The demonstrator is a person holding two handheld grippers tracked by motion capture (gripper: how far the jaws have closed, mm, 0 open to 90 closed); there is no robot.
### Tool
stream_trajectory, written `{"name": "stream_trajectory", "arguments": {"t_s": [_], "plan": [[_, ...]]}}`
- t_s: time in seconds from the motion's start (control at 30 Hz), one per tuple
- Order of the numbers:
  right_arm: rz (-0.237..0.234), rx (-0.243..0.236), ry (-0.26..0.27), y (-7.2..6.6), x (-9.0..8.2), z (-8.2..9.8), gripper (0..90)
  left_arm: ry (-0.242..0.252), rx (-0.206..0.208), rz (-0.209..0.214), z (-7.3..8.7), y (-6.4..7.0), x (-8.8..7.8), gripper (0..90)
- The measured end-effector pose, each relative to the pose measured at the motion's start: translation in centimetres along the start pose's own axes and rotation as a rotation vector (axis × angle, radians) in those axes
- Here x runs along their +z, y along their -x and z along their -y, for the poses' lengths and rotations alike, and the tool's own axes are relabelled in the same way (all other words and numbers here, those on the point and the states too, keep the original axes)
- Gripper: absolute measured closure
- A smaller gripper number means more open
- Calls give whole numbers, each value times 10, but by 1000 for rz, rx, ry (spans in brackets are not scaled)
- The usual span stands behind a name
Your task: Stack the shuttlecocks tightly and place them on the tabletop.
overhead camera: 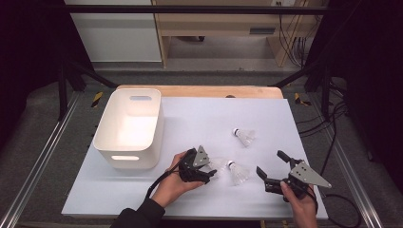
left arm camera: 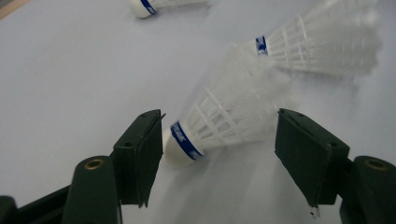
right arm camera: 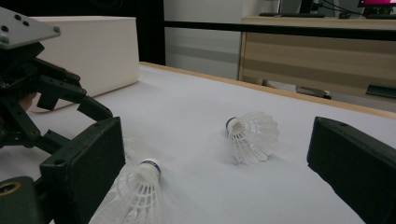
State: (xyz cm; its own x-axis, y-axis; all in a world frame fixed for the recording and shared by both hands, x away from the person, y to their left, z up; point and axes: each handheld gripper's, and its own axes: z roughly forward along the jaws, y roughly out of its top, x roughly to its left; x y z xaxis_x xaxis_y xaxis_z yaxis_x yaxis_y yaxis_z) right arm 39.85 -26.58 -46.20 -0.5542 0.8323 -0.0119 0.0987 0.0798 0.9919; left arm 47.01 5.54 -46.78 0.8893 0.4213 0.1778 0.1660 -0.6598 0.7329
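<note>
Three white shuttlecocks lie on the white table sheet (overhead camera: 190,118). The nearest shuttlecock (overhead camera: 219,164) (left arm camera: 219,121) lies between the jaws of my left gripper (overhead camera: 209,167) (left arm camera: 224,158), which is open; its blue-banded cork is against the left jaw pad and its skirt looks blurred. A second shuttlecock (overhead camera: 238,173) (left arm camera: 317,46) (right arm camera: 140,186) lies just to its right. The third shuttlecock (overhead camera: 244,136) (left arm camera: 149,5) (right arm camera: 252,135) lies farther back. My right gripper (overhead camera: 270,164) (right arm camera: 219,163) stands open near the front right, holding nothing, its jaws pointing toward the shuttlecocks.
A tall white bin (overhead camera: 128,128) (right arm camera: 88,51) with handle slots stands at the left of the table. The wooden table edge (overhead camera: 199,90) runs along the back. Cables (overhead camera: 332,142) trail off the right side.
</note>
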Motion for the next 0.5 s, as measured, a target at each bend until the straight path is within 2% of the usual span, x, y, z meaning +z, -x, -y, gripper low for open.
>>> {"name": "stream_trajectory", "arguments": {"t_s": [0.1,0.17,0.23,0.3,0.37,0.43,0.5], "plan": [[-2,-1,1,0,0,0,43,2,13,14,-1,-3,6,305],[-4,-3,0,0,0,0,43,-5,14,2,-3,-6,9,298],[-5,-3,-1,0,0,0,43,12,1,-15,-6,-11,10,293],[-3,0,-1,0,0,0,43,38,-17,-53,-9,-17,10,276],[-3,6,0,0,1,0,43,70,-38,-116,-12,-27,12,255],[-5,9,-2,-1,1,1,43,62,-89,-178,-17,-40,19,260],[-6,2,-1,-1,1,1,43,19,-141,-228,-18,-56,27,265]]}}
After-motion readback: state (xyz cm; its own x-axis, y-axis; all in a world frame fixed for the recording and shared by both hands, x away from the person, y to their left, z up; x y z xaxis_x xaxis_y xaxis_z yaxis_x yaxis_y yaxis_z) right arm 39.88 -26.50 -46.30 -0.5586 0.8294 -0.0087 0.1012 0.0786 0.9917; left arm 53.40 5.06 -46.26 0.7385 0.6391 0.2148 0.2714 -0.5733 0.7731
